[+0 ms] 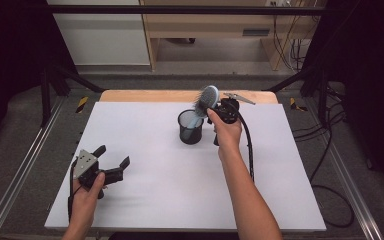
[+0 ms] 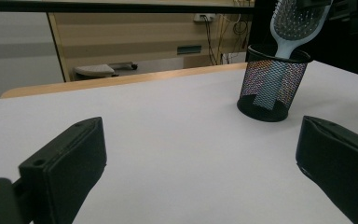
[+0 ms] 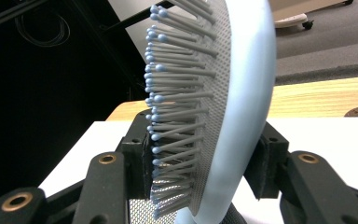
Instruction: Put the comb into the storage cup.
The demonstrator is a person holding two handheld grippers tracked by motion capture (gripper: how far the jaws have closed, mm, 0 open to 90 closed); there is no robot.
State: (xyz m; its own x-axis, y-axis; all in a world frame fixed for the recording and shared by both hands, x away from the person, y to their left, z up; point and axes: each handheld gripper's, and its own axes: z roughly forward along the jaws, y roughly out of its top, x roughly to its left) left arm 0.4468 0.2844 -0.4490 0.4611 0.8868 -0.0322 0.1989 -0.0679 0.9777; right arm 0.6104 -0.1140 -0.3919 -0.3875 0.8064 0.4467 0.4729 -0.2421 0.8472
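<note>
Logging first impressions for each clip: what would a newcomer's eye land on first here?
The pale blue hairbrush stands out first, its head gripped by the right gripper and its handle down in the black mesh cup near the far middle of the white table. Next comes the left gripper, jaws spread wide and holding nothing, resting at the near left.

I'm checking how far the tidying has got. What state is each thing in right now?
hairbrush: handle down inside the cup, head sticking out above the rim, tilted.
mesh cup: upright on the table, holding the brush handle.
right gripper: jaws closed on the brush head, one on the bristles, one on the back.
left gripper: open, holding nothing, low over the table.
</note>
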